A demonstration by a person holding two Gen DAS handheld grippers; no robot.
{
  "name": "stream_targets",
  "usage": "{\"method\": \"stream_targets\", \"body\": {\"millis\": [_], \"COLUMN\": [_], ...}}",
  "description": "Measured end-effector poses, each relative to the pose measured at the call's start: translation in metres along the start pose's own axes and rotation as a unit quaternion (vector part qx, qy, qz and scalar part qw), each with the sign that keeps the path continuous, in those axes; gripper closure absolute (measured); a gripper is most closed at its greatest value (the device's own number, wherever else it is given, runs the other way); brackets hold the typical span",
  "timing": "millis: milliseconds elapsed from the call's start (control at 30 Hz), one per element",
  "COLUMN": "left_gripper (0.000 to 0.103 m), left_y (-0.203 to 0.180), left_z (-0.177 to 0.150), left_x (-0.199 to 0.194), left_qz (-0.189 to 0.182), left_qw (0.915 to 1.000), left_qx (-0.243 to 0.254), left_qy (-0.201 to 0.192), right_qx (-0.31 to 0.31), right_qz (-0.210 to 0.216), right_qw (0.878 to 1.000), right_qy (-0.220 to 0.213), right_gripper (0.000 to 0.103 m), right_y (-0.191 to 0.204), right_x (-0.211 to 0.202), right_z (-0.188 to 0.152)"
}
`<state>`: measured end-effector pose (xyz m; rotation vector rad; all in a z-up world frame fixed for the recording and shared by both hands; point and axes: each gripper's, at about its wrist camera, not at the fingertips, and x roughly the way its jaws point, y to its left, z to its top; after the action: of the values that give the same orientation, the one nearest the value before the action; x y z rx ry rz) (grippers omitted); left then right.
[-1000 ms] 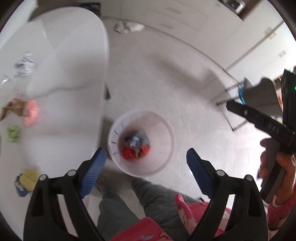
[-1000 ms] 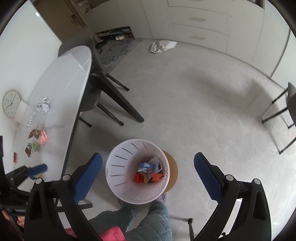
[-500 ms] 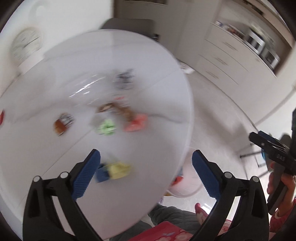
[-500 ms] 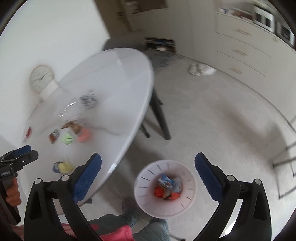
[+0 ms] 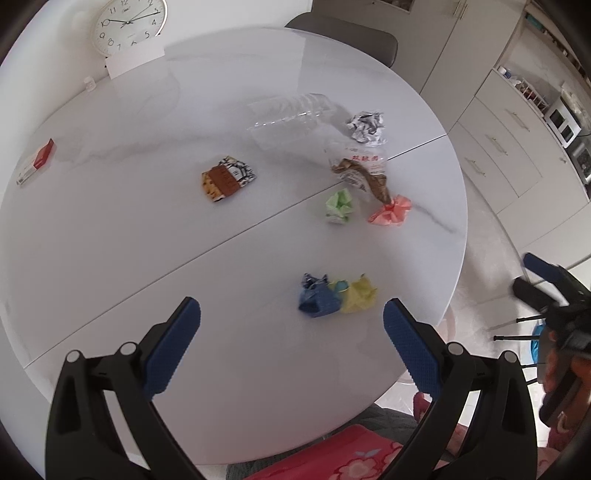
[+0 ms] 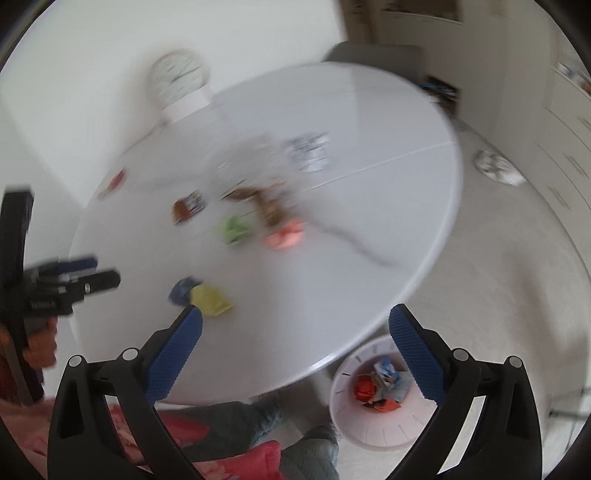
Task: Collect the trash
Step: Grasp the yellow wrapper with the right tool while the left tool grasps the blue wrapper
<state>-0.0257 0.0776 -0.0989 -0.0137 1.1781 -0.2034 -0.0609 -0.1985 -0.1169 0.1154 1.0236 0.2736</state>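
Your left hand-held gripper [image 5: 291, 325] tilts down over the surface's [image 5: 110, 229] near edge, jaws wide and empty; your right hand-held gripper [image 6: 295, 336] likewise. Blue-and-yellow trash [image 5: 336, 297] lies just ahead near that edge, crumpled scraps farther.

We read hour numerals on the wall clock [image 5: 128, 25] face: 12, 2, 3, 4, 5, 7, 8, 9, 10, 11. The clear snack wrapper [image 5: 364, 166] bears red printed characters, too small for us to read.
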Motion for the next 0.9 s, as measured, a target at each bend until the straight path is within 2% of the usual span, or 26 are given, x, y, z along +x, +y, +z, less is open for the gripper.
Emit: {"method": "stream_targets", "body": {"millis": [67, 167, 267, 367, 467, 567, 633, 767, 800, 900], "left_gripper": [0.008, 0.008, 0.008, 0.008, 0.008, 0.008, 0.008, 0.008, 0.008, 0.008], "left_y": [0.006, 0.017, 0.027, 0.035, 0.039, 0.039, 0.041, 0.041, 0.04, 0.033], "left_z": [-0.001, -0.005, -0.008, -0.011, -0.015, -0.018, -0.02, -0.02, -0.02, -0.016], "left_x": [0.002, 0.002, 0.003, 0.003, 0.005, 0.007, 0.007, 0.013, 0.015, 0.026], "left_qz": [0.001, 0.005, 0.008, 0.011, 0.011, 0.009, 0.007, 0.003, 0.005, -0.004], "left_qw": [1.0, 0.9999, 0.9999, 0.9996, 0.9993, 0.999, 0.9987, 0.9982, 0.9982, 0.9985], "left_qx": [0.003, 0.002, -0.01, -0.022, -0.031, -0.037, -0.044, -0.051, -0.051, -0.04], "left_qy": [0.001, 0.009, 0.012, 0.015, 0.02, 0.023, 0.025, 0.031, 0.032, 0.038], "right_qx": [-0.053, -0.158, -0.256, -0.325, -0.381, -0.412, -0.416, -0.412, -0.4, -0.356], "right_qz": [0.026, 0.052, 0.064, 0.078, 0.088, 0.09, 0.098, 0.106, 0.112, 0.115], "right_qw": [0.998, 0.985, 0.963, 0.939, 0.914, 0.898, 0.894, 0.894, 0.898, 0.917], "right_qy": [0.014, 0.04, 0.063, 0.086, 0.105, 0.122, 0.135, 0.14, 0.144, 0.14], "right_gripper": [0.003, 0.008, 0.014, 0.017, 0.021, 0.029, 0.036, 0.061, 0.065, 0.067], "right_y": [0.02, 0.056, 0.083, 0.099, 0.109, 0.115, 0.113, 0.113, 0.111, 0.095], "right_x": [0.02, 0.05, 0.079, 0.103, 0.122, 0.136, 0.143, 0.146, 0.145, 0.138], "right_z": [0.002, 0.001, 0.0, 0.001, 0.002, 0.002, 0.001, 0.001, 0.003, 0.012]}}
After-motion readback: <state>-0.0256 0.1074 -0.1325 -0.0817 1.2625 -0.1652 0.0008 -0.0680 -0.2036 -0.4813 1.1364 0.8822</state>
